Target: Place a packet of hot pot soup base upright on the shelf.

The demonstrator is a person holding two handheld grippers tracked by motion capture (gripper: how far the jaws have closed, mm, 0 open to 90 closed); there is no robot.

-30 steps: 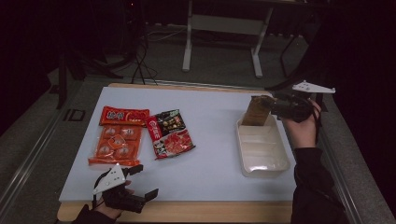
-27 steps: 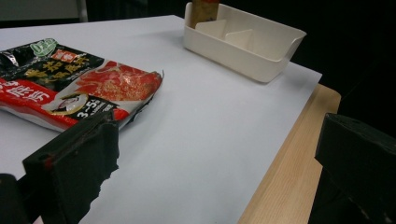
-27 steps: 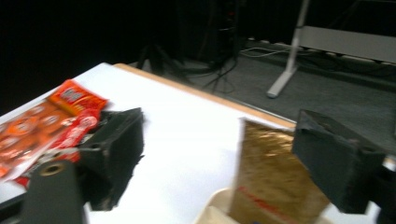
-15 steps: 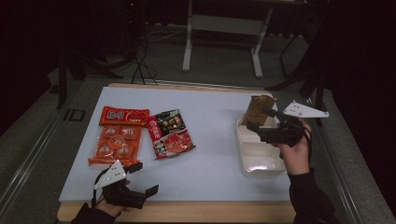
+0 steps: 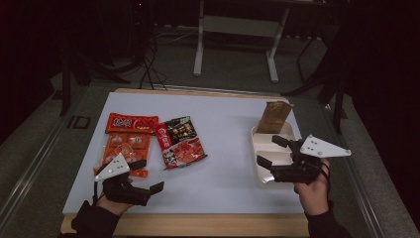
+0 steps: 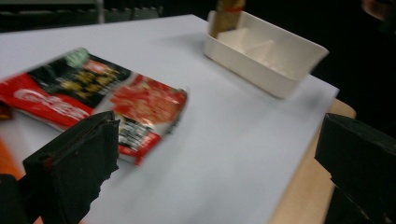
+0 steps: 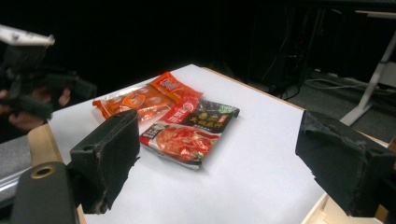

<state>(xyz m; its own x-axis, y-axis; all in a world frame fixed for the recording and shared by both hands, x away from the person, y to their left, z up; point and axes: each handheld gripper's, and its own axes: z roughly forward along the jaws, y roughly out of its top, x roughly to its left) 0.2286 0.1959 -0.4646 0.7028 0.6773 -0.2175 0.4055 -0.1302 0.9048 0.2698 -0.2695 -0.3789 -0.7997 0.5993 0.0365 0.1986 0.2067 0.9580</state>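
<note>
1. The brown packet point(image 5: 274, 116), a flat, glossy, stiff pouch, stands upright and leaning in the far end of the cream tray point(image 5: 263, 174), near the bench's far right corner.
2. The tray is a smooth, hard, shallow rectangular tub with rounded corners and inner dividers; its long side runs along the right edge of the bench point(image 5: 233, 168).
3. The right hand-held gripper point(image 5: 272, 151) hangs over the tray's near half, its jaws just opened wide, nothing between them; the pads are rough black foam.
4. The left hand-held gripper point(image 5: 150, 175) sits by the near left corner, jaws spread and empty, just short of the packets.
5. A red-and-black crinkled foil packet point(image 5: 180, 142) lies flat left of centre; touching it on the left side lie a clear orange bag point(image 5: 125, 149) and a red bar wrapper point(image 5: 131, 122).
6. The bench top is a matte white sheet with a wooden strip bare along the near edge; the middle, between packets and tray, is open surface.
</note>
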